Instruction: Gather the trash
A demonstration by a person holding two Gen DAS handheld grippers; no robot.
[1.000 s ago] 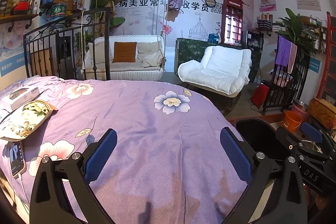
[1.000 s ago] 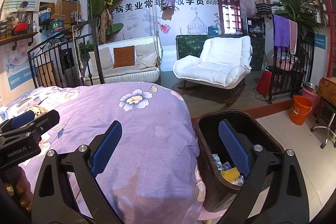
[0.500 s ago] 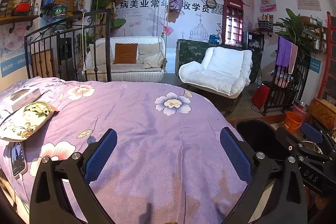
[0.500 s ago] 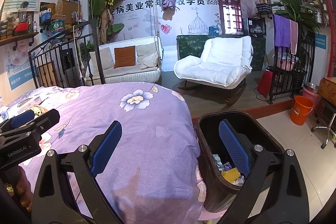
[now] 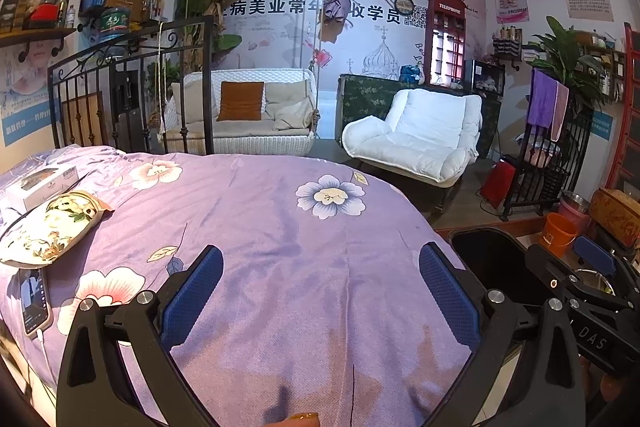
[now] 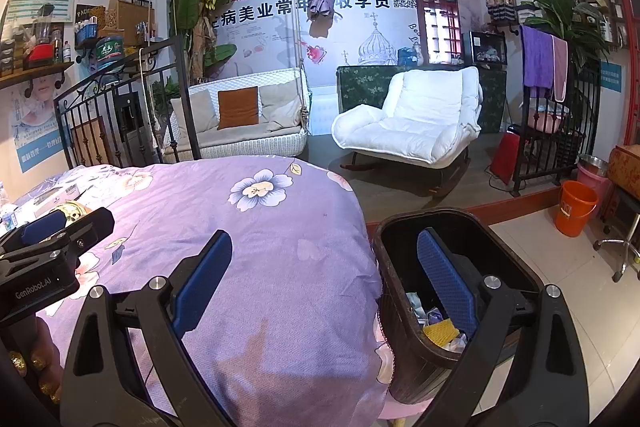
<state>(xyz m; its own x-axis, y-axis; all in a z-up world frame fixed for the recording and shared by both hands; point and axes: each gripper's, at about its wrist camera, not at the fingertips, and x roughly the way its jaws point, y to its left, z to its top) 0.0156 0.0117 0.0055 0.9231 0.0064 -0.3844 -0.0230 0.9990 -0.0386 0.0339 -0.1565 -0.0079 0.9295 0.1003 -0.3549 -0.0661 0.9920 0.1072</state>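
Purple bedspread [image 5: 280,247] under both spread empty claws; trash bin [image 6: 516,263] beside.

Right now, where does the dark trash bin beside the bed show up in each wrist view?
Left wrist: the trash bin sits at lower right, past the bed's edge, partly behind the right gripper.
Right wrist: the bin is lower centre-right, against the purple bedspread, its trash visible; the right gripper's far finger overlaps it.
Shared landmark: the white armchair behind the bed.
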